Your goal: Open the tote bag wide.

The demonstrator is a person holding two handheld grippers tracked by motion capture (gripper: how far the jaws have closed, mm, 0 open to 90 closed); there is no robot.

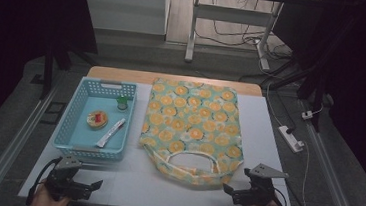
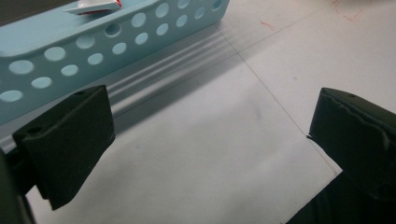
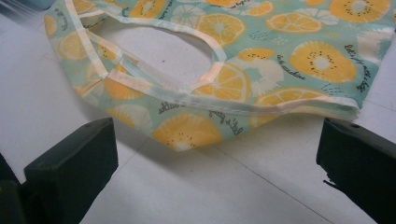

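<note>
Resting low at the near edge of the white table, the left gripper and right gripper both stand with jaws spread wide and nothing between them.

Just ahead of the right gripper lies the orange-print fabric bag, flat, its handle end nearest; the right gripper view shows small lettering on the cloth that the high view blurs, while the bag's far end is cut off there. Beyond the left gripper sits the blue perforated basket; the left gripper view catches its near wall and a white sachet tip. From above, the sachet, a round orange item and a small green-capped item, both too small to identify, lie inside.
</note>
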